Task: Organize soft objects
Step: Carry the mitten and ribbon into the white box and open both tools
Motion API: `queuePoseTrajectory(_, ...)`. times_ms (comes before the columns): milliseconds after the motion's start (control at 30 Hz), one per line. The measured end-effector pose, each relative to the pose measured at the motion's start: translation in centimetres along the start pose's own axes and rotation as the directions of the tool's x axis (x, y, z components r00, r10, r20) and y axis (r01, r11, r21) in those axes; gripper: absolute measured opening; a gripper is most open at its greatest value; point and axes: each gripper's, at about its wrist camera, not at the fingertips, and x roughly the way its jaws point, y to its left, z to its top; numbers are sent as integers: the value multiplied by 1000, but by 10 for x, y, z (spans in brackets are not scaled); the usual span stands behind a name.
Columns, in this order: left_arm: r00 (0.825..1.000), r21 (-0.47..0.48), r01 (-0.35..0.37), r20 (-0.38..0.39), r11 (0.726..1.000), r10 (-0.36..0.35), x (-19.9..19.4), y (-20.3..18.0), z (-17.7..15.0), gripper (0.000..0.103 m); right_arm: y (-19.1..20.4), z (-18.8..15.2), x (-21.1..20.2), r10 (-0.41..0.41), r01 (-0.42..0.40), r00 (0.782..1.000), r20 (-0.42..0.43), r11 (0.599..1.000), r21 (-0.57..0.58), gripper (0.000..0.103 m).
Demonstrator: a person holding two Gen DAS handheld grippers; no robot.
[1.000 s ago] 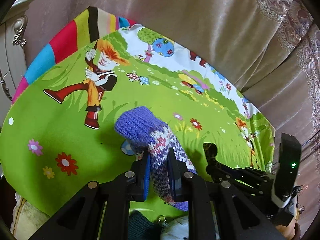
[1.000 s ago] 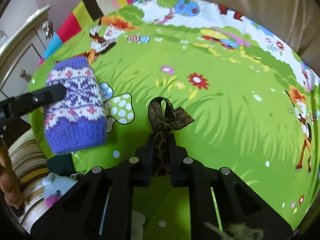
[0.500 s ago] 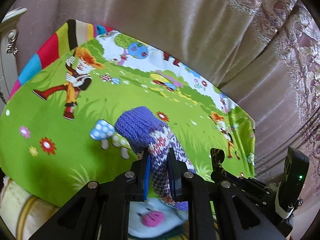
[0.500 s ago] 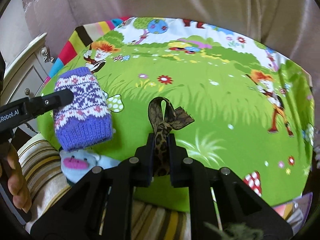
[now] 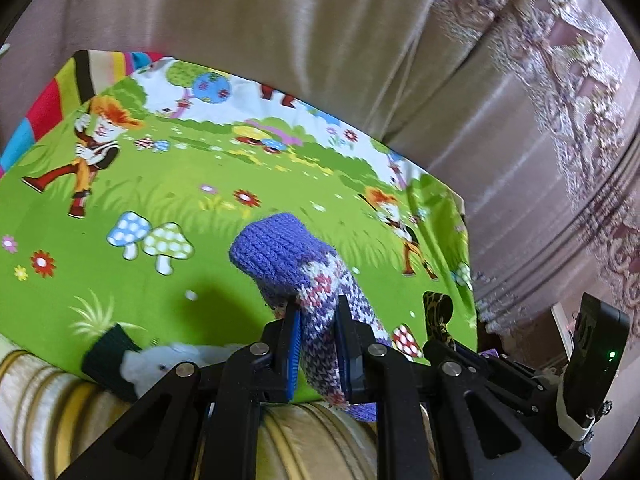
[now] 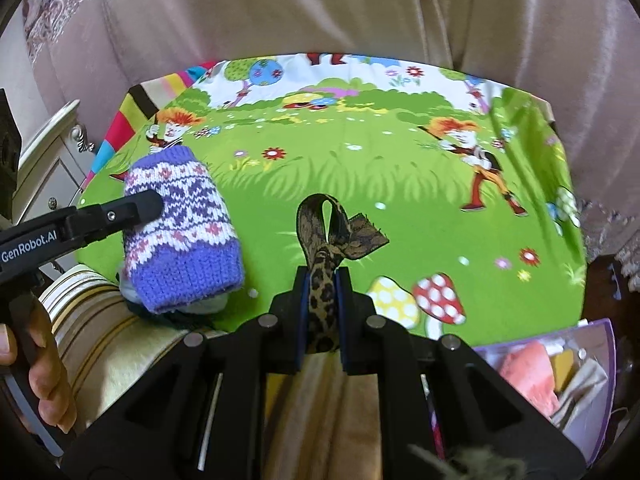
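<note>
1. Knitwear comes first on the left: the left gripper (image 5: 316, 320) is clenched on a purple patterned knitted mitten (image 5: 296, 268), its ribbed cuff sticking out past the fingers. It hangs in the air above the near edge of the cartoon play mat (image 5: 160, 184), not touching it.
2. Below it, at the mat's near edge, a white plush toy (image 5: 160, 364) with a dark green knitted piece (image 5: 108, 350) lies half on the mat and half on the striped cushion (image 5: 48, 392).
3. Further right, the right gripper (image 6: 323, 292) is clamped on a leopard-print ribbon (image 6: 332, 232), whose loop and loose end stand up past the fingertips, clear of the mat.
4. At the far right, off the mat's near right corner, a clear bin (image 6: 596, 360) holds pink and yellow soft things.
5. My reading: both items are picked and being carried, so this is the transport step.
6. The next move likely calls for swinging each gripper over that bin, lowering, and only then letting go; the ribbon is light and may cling to the pads.
</note>
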Motion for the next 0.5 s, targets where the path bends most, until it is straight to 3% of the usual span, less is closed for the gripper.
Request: queuePoseTrajectory(500, 990, 124, 111, -97, 986, -99, 8, -86, -40, 16, -80, -46, -74, -106, 95, 992, 67, 984, 149, 15)
